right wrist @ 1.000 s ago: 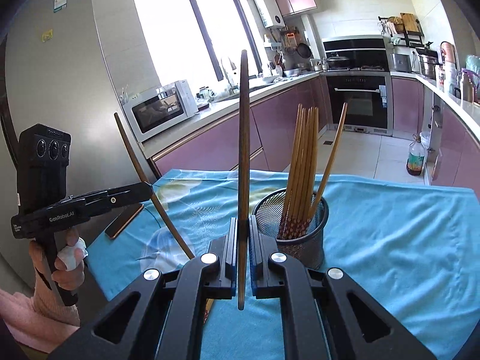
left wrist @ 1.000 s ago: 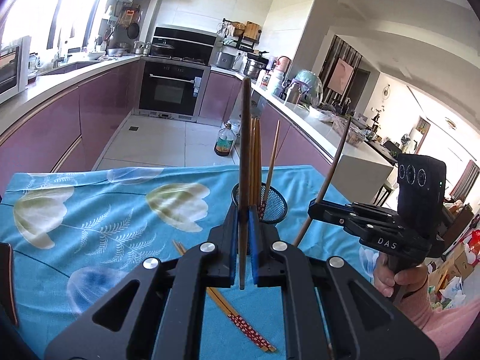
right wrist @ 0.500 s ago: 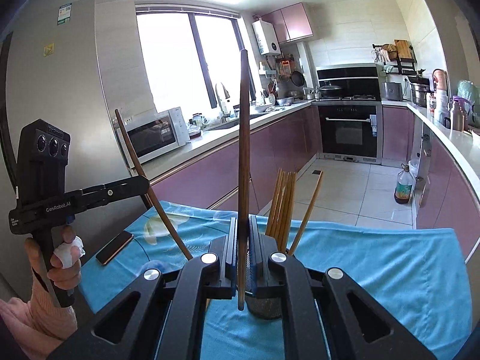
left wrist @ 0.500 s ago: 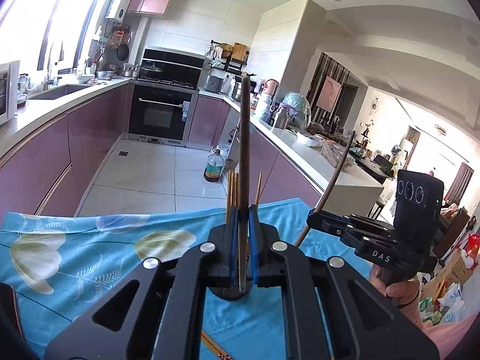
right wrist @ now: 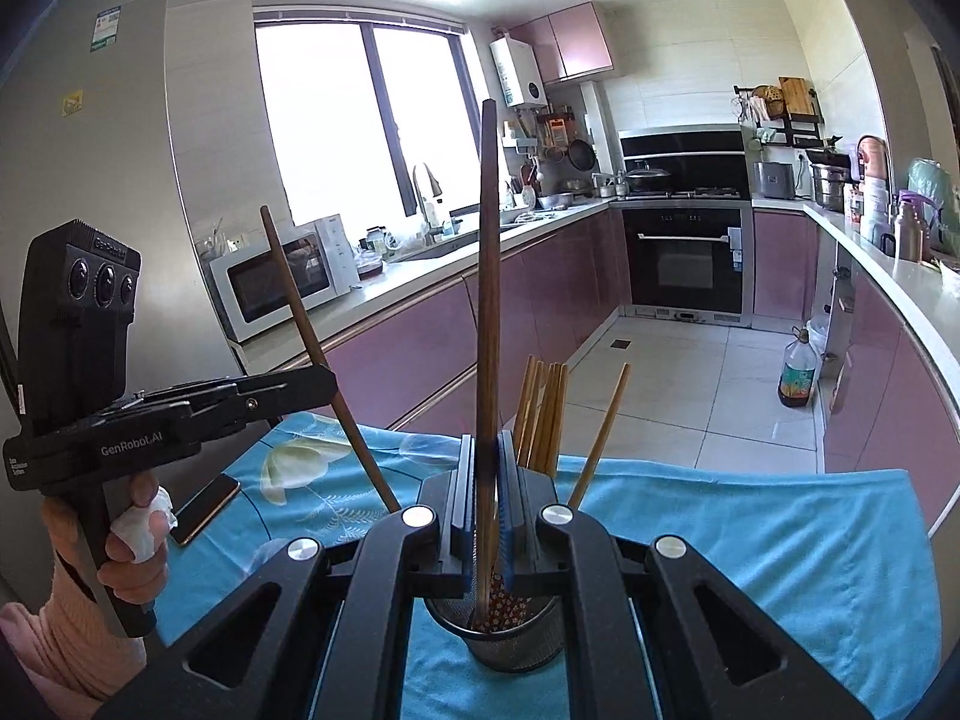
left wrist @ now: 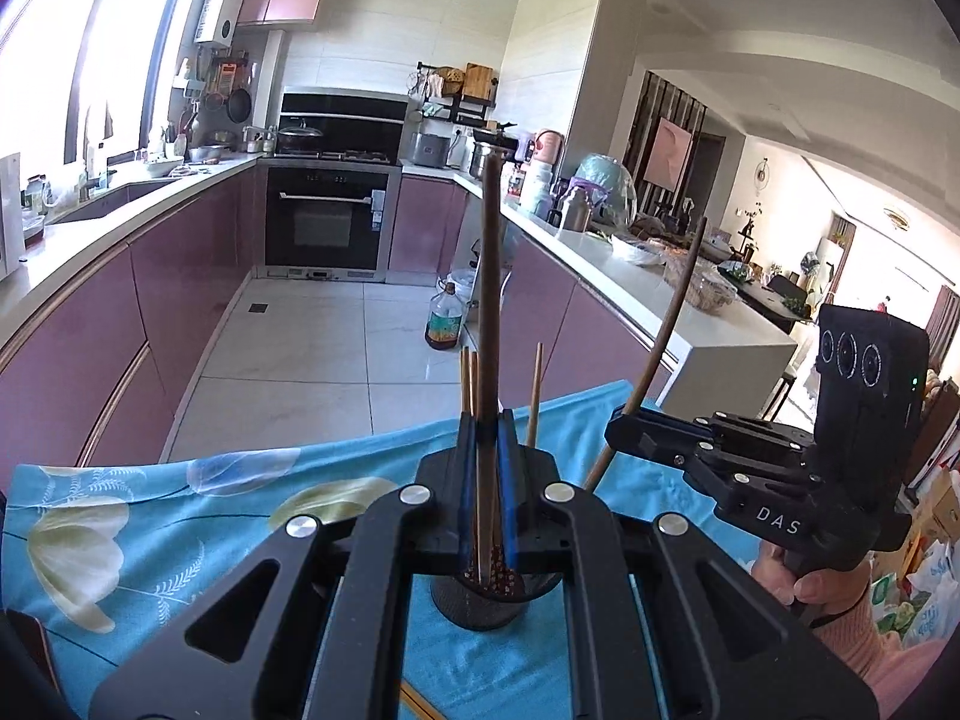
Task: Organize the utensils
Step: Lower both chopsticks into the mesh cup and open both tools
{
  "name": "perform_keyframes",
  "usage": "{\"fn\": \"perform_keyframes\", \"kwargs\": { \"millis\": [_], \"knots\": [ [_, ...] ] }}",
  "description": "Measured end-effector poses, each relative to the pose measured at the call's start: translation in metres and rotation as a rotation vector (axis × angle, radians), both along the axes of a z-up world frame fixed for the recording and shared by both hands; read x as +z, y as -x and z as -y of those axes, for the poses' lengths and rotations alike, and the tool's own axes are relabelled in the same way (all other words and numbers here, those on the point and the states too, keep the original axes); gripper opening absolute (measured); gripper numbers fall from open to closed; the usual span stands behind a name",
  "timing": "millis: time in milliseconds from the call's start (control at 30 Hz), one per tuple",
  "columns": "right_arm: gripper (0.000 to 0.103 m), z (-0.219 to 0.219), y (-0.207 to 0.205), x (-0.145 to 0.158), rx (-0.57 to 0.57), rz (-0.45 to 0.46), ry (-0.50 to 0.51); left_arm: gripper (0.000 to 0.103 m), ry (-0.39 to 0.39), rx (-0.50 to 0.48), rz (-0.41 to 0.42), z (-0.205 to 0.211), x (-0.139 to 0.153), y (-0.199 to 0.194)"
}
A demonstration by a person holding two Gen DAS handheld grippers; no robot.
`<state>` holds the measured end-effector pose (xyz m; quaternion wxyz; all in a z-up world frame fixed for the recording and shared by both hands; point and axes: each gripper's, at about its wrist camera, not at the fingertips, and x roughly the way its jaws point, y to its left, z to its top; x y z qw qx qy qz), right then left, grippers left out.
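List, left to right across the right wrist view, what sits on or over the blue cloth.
Left gripper with its dark chopstick → phone → right gripper's dark chopstick → bunched light chopsticks → lone leaning chopstick.

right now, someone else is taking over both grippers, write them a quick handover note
Left gripper: shut on a dark chopstick, held upright just above the mesh holder.
Right gripper: shut on another dark chopstick, also upright over the same holder.
Done: several light chopsticks already stand in the holder on the blue cloth.
Left: lower both dark chopsticks into the holder and release; at least one more chopstick lies on the cloth near the left gripper, mostly hidden.
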<state>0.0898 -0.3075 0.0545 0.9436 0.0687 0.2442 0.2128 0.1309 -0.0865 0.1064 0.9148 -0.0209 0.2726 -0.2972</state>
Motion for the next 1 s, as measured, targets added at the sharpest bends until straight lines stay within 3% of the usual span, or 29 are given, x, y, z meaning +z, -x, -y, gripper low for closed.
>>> {"fn": "perform_keyframes", "kwargs": {
  "millis": [567, 1000],
  "knots": [
    [0.006, -0.018, -0.033, -0.045, 0.027, -0.178, 0.036, 0.008, -0.168, -0.03, -0.11, 0.025, -0.06, -0.032],
    [0.009, -0.017, -0.04, -0.052, 0.007, -0.21, 0.038, 0.008, -0.169, -0.015, -0.133, 0.03, -0.074, -0.049]
  ]
}}
